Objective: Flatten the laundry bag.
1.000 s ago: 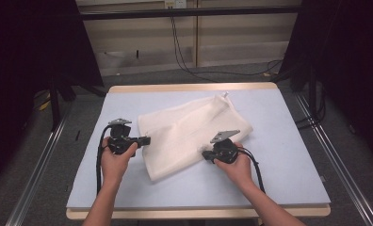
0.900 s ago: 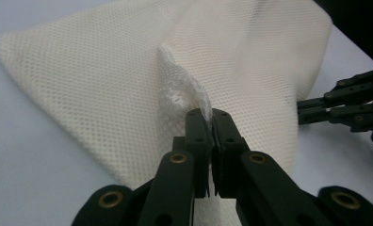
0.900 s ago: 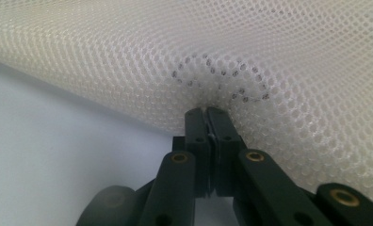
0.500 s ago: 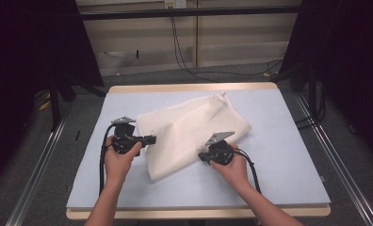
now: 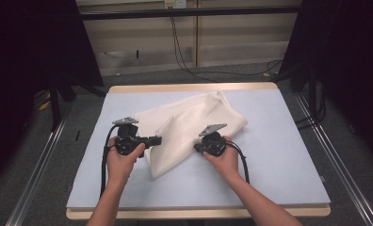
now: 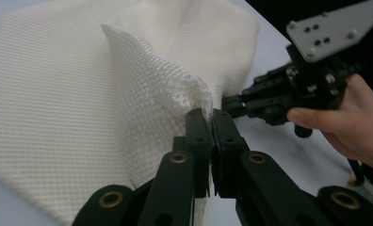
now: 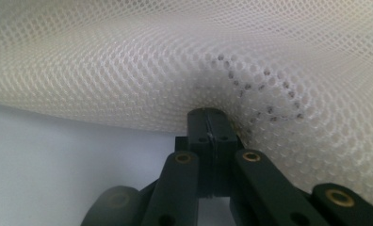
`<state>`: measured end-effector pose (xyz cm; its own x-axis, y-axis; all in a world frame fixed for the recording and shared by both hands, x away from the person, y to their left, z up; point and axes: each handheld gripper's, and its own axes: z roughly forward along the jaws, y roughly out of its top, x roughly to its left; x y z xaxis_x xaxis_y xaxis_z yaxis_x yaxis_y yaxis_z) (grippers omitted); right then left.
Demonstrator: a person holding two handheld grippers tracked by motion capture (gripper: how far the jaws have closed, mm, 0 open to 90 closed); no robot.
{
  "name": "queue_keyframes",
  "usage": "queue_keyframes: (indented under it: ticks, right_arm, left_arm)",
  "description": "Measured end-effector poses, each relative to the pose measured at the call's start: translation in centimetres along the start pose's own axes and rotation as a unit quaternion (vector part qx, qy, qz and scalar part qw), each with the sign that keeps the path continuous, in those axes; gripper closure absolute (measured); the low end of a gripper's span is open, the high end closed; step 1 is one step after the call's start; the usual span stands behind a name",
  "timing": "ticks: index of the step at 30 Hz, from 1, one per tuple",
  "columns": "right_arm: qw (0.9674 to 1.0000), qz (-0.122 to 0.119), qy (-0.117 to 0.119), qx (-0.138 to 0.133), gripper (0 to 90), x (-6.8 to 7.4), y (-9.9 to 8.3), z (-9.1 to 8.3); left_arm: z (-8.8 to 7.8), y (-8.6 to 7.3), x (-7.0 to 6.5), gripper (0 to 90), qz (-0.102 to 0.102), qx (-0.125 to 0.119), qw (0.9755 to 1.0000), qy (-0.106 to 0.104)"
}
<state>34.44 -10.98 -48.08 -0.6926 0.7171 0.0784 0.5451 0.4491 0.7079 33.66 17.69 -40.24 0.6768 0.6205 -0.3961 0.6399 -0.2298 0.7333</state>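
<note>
With the left gripper and right gripper both pinched shut on edges of the white mesh bag lying mid-worktop, we should keep both grips firm and draw evenly toward nine and three o'clock, avoiding snags.
</note>
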Motion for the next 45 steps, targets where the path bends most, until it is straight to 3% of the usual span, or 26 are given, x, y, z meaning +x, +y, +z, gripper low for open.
queue_keyframes:
  ticks: [5,6,7,15,18,22,27,28,33,36,42,45]
  right_arm:
    - [0.9999,-0.002,-0.012,-0.003,86.8,-0.7,-0.9,-1.6]
    - [0.9999,0.0,-0.013,-0.005,86.4,-0.9,-1.0,-1.9]
    - [0.9999,-0.002,-0.012,-0.006,86.3,-1.0,-1.1,-2.2]
    - [0.9994,0.014,-0.018,-0.025,80.4,-1.8,-1.5,-4.2]
    - [0.999,0.01,-0.034,-0.028,76.2,-1.6,-1.3,-4.5]
    - [0.9987,0.023,-0.026,-0.038,68.6,-1.4,-0.8,-4.5]
    - [0.9973,0.049,-0.018,-0.052,55.4,-1.4,0.0,-4.4]
    - [0.9971,0.05,-0.015,-0.055,54.9,-1.4,0.1,-4.3]
    - [0.996,0.063,-0.001,-0.063,49.1,-1.1,1.0,-3.9]
    - [0.9954,0.068,0.006,-0.066,48.2,-0.8,1.4,-3.5]
    - [0.9935,0.093,0.007,-0.066,42.8,-1.1,1.8,-2.3]
    - [0.9907,0.112,0.028,-0.072,45.5,-1.4,1.9,-1.8]
  left_arm:
    - [2.0,-0.8,-1.1,87.1,0.005,0.018,0.9994,-0.03]
    - [2.2,-0.9,-1.3,87.0,0.0,0.016,0.9994,-0.031]
    - [2.4,-1.0,-1.3,87.0,0.009,0.023,0.9992,-0.032]
    - [3.9,-2.1,-2.5,87.1,0.02,0.052,0.9976,-0.04]
    - [4.7,-2.8,-2.9,87.0,0.026,0.067,0.9966,-0.041]
    - [5.6,-3.7,-3.3,87.1,0.035,0.091,0.9941,-0.047]
    - [5.9,-4.2,-3.7,87.1,0.037,0.098,0.9933,-0.048]
    - [5.9,-4.3,-3.7,87.0,0.045,0.105,0.9922,-0.05]
    - [5.8,-4.8,-4.3,87.0,0.046,0.108,0.9918,-0.052]
    - [5.9,-5.0,-4.4,87.0,0.057,0.119,0.9896,-0.058]
    - [5.7,-5.2,-4.4,86.8,0.054,0.121,0.9891,-0.064]
    - [5.7,-5.3,-4.3,86.9,0.05,0.119,0.9894,-0.065]
